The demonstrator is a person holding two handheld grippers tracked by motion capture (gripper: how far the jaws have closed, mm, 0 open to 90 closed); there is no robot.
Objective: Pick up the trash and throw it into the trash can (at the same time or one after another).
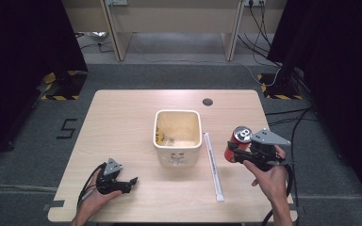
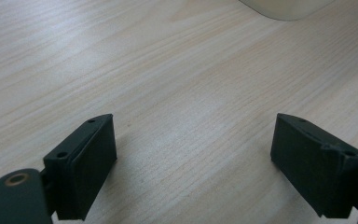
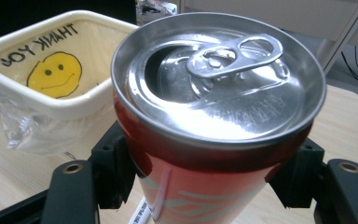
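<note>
The wooden worktop is the largest thing here, pale and bare over most of its surface. Near its middle stands a cream square bin lined with a clear plastic bag; in the right gripper view its inner wall shows a yellow smiley and the words "THANK YOU". Just to the right of the bin lies 1 long white wrapped straw, flat on the wood and pointing roughly away from the person.

The red drink can is held off the worktop at the right, near the straw and apart from the bin. The right gripper has its 2 fingers pinching the can's side wall below the rim, 1 on each flank, with the can upright and tilted slightly. Its pull tab is raised and the mouth looks open, so I judge it empty or nearly so: light, with thin aluminium walls that dent under a hard squeeze and a smooth painted skin that can slip. The mid-body grip across the widest part suits it best; the rim is stiffer but offers less contact.

The left gripper rests low at the worktop's near left corner, its fingers spread wide with nothing between them.
</note>
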